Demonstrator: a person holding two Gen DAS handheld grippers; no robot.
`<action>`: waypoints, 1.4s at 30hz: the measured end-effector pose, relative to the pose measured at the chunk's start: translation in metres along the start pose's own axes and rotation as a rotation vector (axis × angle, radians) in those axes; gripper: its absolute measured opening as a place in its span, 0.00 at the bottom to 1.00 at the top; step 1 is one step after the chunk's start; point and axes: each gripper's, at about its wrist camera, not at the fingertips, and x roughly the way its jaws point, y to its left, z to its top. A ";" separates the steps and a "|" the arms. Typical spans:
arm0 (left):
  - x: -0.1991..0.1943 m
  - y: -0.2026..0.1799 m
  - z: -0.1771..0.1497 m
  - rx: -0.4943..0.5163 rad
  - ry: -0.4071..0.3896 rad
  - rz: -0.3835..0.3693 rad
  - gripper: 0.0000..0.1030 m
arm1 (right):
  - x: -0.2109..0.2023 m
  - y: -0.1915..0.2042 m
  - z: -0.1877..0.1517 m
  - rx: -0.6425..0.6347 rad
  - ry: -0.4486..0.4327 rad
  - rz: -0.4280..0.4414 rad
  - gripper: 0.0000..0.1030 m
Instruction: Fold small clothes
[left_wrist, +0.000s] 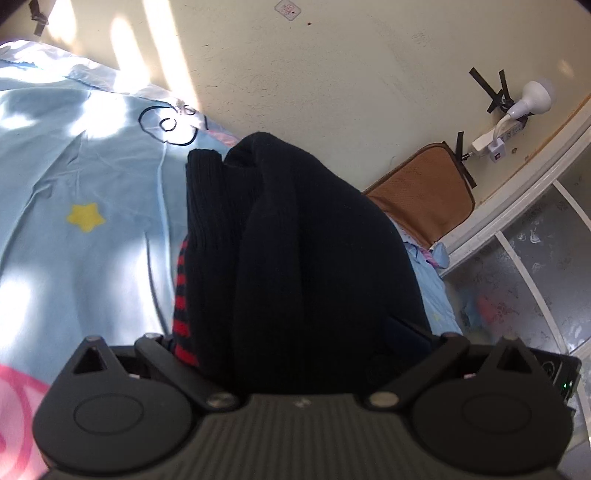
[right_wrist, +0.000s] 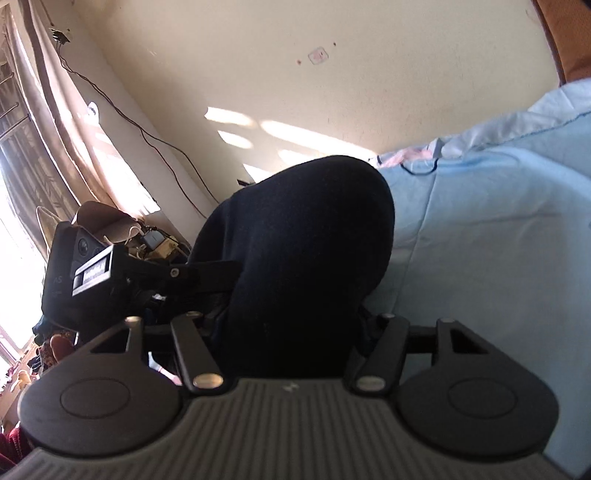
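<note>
I am holding one dark knit garment (left_wrist: 295, 240) up off the bed with both of my tools. My left gripper (left_wrist: 299, 354) is closed onto a thick bunch of it: the black cloth is filling the whole gap between the linkages, and the fingertips themselves are hiding under the fabric. On its left edge I am seeing one ribbed cuff (left_wrist: 203, 192) sticking up and one band of red and dark stripes (left_wrist: 183, 314) hanging beside it.

My right gripper (right_wrist: 295, 332) is pinching the same garment (right_wrist: 310, 240), which is bulging up in a rounded hump right in front of the camera and covering the fingers there too. In that view my other tool's body is showing at the left, touching the cloth.

Below the garment one light blue bedsheet (left_wrist: 81, 177) is lying spread out, carrying one yellow star (left_wrist: 85, 217) and a black line drawing (left_wrist: 171, 123). One brown cushion (left_wrist: 421, 192) is leaning by the wall, and one white bulb (left_wrist: 532, 98) is plugged in on the power strip (left_wrist: 496, 138) above it.
</note>
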 end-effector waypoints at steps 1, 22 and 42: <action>0.004 -0.009 0.010 0.014 -0.008 -0.028 0.99 | -0.005 -0.001 0.006 -0.016 -0.033 -0.003 0.61; 0.206 -0.028 0.111 0.135 -0.059 0.108 1.00 | 0.044 -0.171 0.123 0.077 -0.089 -0.257 0.76; 0.098 -0.100 -0.049 0.260 -0.163 0.567 1.00 | -0.036 -0.124 0.057 0.173 -0.220 -0.396 0.87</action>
